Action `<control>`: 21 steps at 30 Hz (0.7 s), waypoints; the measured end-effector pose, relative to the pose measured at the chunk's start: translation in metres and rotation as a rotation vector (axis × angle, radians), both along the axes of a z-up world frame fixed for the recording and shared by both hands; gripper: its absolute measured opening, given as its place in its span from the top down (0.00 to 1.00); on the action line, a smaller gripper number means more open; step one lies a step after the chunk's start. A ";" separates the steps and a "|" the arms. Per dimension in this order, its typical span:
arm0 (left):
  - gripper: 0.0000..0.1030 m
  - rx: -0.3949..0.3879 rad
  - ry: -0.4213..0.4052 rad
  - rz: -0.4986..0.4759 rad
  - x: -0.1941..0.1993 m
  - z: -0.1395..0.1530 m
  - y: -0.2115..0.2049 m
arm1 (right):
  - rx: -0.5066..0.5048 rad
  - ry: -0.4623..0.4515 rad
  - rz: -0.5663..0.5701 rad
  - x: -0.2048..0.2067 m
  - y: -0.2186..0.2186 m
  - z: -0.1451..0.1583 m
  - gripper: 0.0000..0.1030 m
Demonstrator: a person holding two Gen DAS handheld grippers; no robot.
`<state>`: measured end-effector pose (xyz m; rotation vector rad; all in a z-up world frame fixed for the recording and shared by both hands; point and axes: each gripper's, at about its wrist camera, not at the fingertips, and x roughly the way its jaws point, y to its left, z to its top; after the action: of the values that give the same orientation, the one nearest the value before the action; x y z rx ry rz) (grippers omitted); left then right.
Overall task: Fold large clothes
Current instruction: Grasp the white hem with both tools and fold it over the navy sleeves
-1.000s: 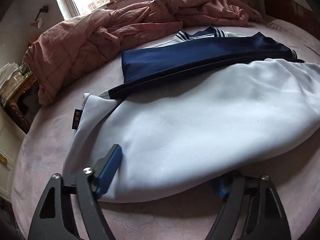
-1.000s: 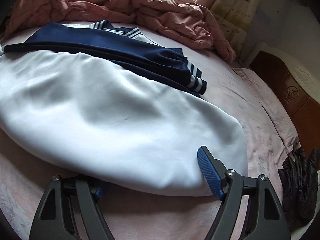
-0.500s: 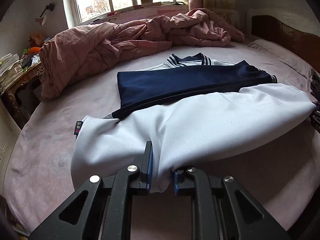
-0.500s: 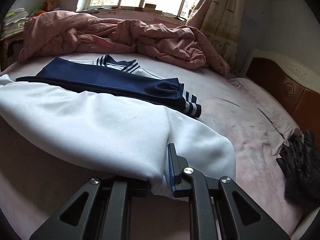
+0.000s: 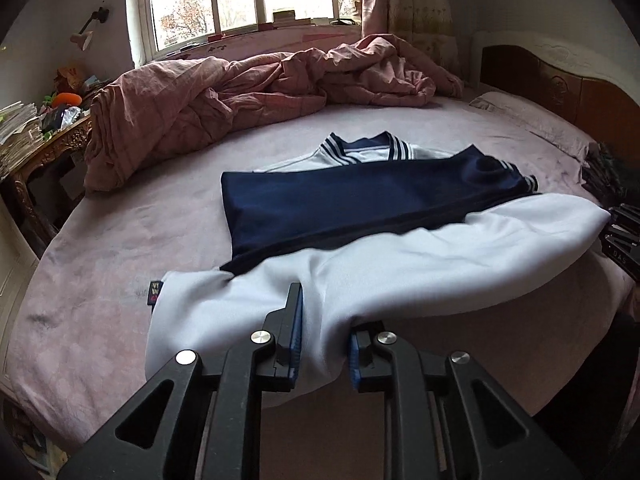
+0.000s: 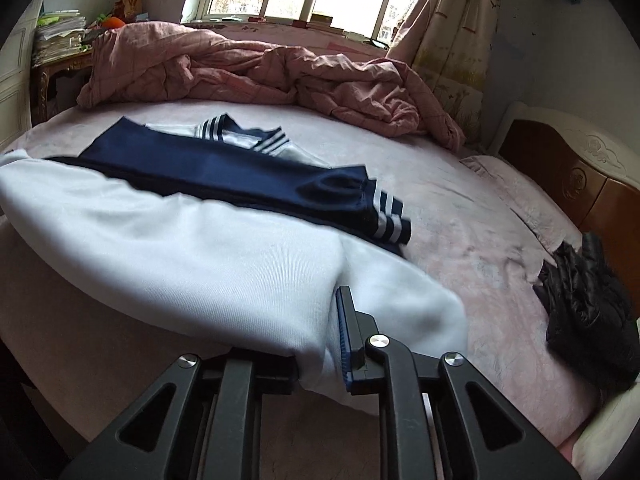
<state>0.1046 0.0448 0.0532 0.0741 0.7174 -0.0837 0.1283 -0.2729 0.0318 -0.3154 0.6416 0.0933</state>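
white jacket (image 5: pixel 420 264) hem clamped by both claws; black coat (image 6: pixel 588 320) clear in r view only.

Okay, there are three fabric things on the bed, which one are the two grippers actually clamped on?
The white and navy jacket, at its near white hem: left gripper and right gripper both pinch it. The pink quilt and the black garment lie untouched.

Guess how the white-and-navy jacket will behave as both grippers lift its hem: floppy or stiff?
Likely floppy: the jacket sags between the left gripper and right gripper. Probably bunches, since fabric puckers at each clamp. The navy sleeve lying loose on top may slide off.
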 end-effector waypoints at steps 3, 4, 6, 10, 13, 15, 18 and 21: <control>0.81 -0.111 0.048 0.004 0.045 0.019 0.016 | 0.011 -0.020 0.027 0.032 0.004 0.026 0.84; 0.81 -0.148 0.069 0.024 0.063 0.023 0.023 | 0.012 -0.014 0.036 0.047 0.005 0.032 0.84; 0.81 -0.188 0.113 0.049 0.103 0.026 0.035 | 0.008 -0.006 0.039 0.078 0.011 0.040 0.84; 0.81 -0.187 0.169 0.090 0.172 0.017 0.041 | 0.058 0.048 0.006 0.147 0.015 0.041 0.84; 0.82 -0.120 0.198 0.098 0.212 0.000 0.033 | 0.095 0.101 -0.030 0.194 0.017 0.027 0.84; 0.82 -0.088 0.216 0.104 0.236 -0.011 0.031 | 0.094 0.135 -0.032 0.222 0.021 0.014 0.84; 0.82 -0.080 0.231 0.098 0.264 -0.024 0.031 | 0.093 0.200 -0.039 0.253 0.024 -0.006 0.83; 0.82 -0.077 0.216 0.103 0.284 -0.034 0.031 | 0.099 0.227 -0.043 0.271 0.024 -0.020 0.83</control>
<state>0.3887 0.0761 0.0195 -0.0468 0.9321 -0.0211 0.3990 -0.2486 0.0116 -0.1963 0.8657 0.1209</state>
